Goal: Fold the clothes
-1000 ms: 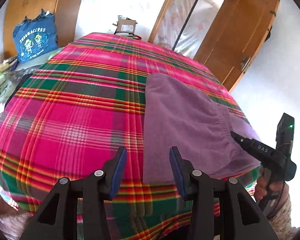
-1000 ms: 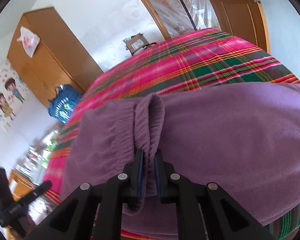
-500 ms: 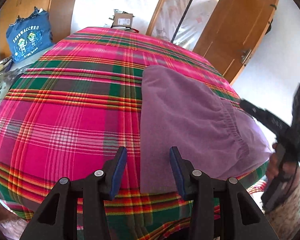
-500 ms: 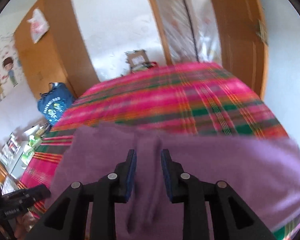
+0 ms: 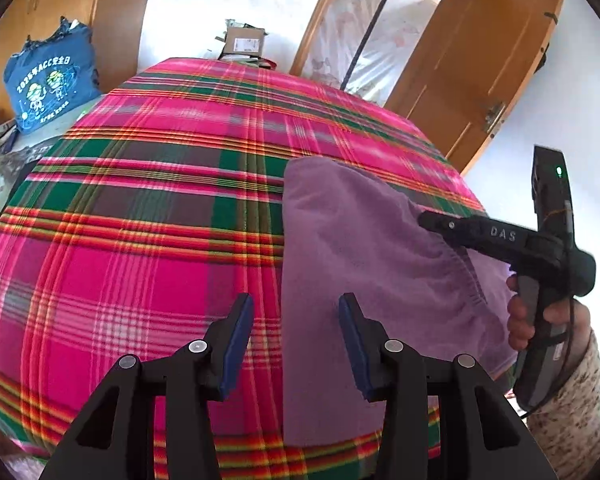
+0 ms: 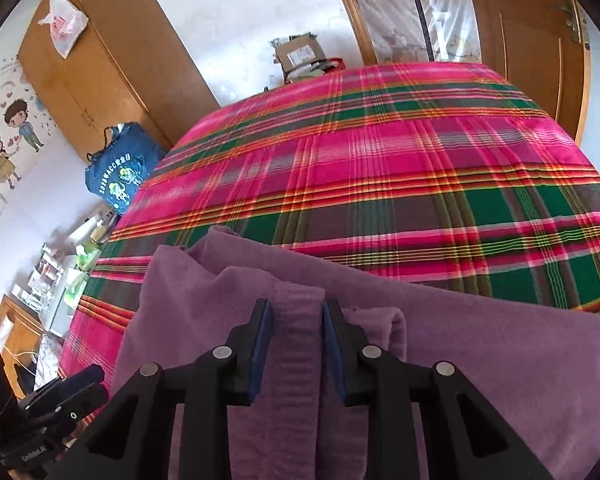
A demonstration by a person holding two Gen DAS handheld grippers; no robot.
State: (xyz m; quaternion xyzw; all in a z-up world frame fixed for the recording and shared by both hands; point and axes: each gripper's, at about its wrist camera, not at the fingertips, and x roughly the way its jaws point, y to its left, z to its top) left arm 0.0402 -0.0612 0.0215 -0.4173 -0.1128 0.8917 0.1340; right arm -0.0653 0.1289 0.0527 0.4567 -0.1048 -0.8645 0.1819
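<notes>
My right hand-held gripper (image 6: 294,344) stands parted astride the purple garment's (image 5: 360,248) waistband (image 6: 300,320); left hand-held gripper (image 5: 296,344) open, empty; fold under way, I judge.

Right tongs (image 6: 294,308) released purple garment (image 6: 440,344), jaws now apart.

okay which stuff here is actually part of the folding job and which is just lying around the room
Part of the job: purple garment, left gripper, right gripper, plaid bedspread.
Just lying about: blue bag, cardboard box, plastic bag on the wardrobe.
</notes>
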